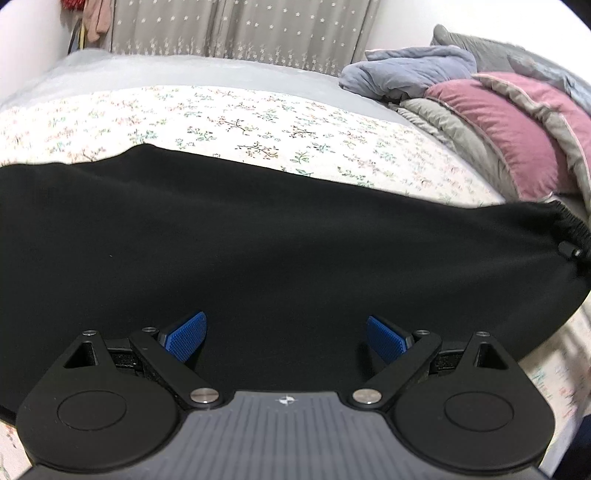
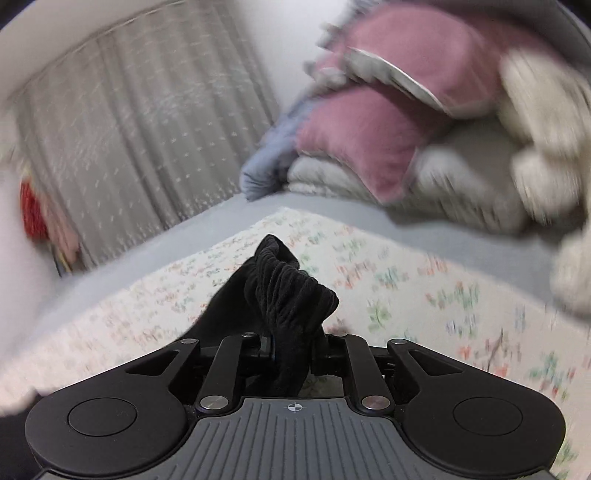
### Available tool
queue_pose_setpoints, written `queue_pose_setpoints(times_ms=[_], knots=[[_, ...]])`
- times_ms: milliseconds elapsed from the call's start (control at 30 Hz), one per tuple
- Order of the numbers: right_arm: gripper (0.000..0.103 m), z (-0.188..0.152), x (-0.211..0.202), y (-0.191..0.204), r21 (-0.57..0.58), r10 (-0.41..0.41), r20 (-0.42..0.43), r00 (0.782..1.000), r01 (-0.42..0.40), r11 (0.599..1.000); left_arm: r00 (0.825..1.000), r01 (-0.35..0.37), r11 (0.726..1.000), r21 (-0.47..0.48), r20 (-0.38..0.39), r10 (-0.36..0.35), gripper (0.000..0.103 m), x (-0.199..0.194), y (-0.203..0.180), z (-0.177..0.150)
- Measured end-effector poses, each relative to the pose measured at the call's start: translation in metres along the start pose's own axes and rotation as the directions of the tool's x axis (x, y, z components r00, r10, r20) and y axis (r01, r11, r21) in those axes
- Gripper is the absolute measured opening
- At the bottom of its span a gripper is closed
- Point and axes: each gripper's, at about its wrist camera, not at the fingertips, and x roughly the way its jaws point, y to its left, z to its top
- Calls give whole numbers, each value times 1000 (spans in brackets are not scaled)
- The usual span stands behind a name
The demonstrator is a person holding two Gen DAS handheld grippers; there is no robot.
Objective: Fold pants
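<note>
Crosswise on the floral sheet (image 1: 258,122) lie the black pants (image 1: 258,240), long axis left to right, ribbed waistband (image 2: 291,291) at the right. Right gripper (image 2: 293,349) pinches that waistband; left gripper (image 1: 286,338) hangs spread above the cloth.

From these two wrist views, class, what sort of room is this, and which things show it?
Most likely a bedroom: the black pants lie on a bed with a floral sheet, piled pillows and quilts at one end, and a curtain behind.
</note>
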Motion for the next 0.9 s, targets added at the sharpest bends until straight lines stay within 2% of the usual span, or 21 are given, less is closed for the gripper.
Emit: queue_pose_setpoints(times_ms=[100, 233, 300, 400, 467, 533, 600, 667, 767, 800, 867, 900], knots=[[13, 0, -5, 12, -76, 8, 35, 999, -6, 997, 999, 51, 997, -52, -6, -51, 94, -2, 0, 3], [13, 0, -9, 12, -74, 30, 41, 999, -26, 997, 997, 81, 996, -47, 8, -80, 94, -6, -10, 4], [14, -3, -16, 25, -151, 39, 65, 997, -29, 988, 995, 104, 993, -50, 9, -103, 94, -7, -16, 5], [14, -11, -24, 55, -306, 73, 100, 992, -39, 951, 988, 156, 985, -75, 18, -155, 94, -10, -22, 7], [14, -20, -28, 77, -421, 85, 130, 988, -22, 907, 977, 211, 972, -104, 39, -208, 94, -14, -21, 10], [15, -33, -31, 101, -537, 111, 141, 984, -18, 843, 962, 272, 952, -143, 65, -265, 94, -18, -18, 11], [15, -50, -34, 129, -643, 159, 117, 980, -48, 764, 946, 324, 927, -189, 84, -313, 95, -18, -14, 11], [16, -78, -36, 161, -764, 214, 61, 975, -92, 639, 934, 358, 904, -235, 92, -346, 95, -15, -6, 8], [17, -131, -35, 201, -894, 244, -57, 968, -158, 419, 930, 365, 876, -316, 84, -358, 95, -5, 11, 2], [17, -148, -35, 210, -917, 245, -88, 965, -174, 358, 929, 365, 865, -344, 81, -360, 95, -2, 16, 1], [22, -173, -36, 222, -946, 230, -116, 966, -178, 271, 928, 360, 843, -400, 61, -368, 95, 5, 29, -4], [24, -179, -36, 225, -955, 223, -105, 969, -161, 249, 926, 363, 832, -419, 61, -373, 95, 5, 34, -5]])
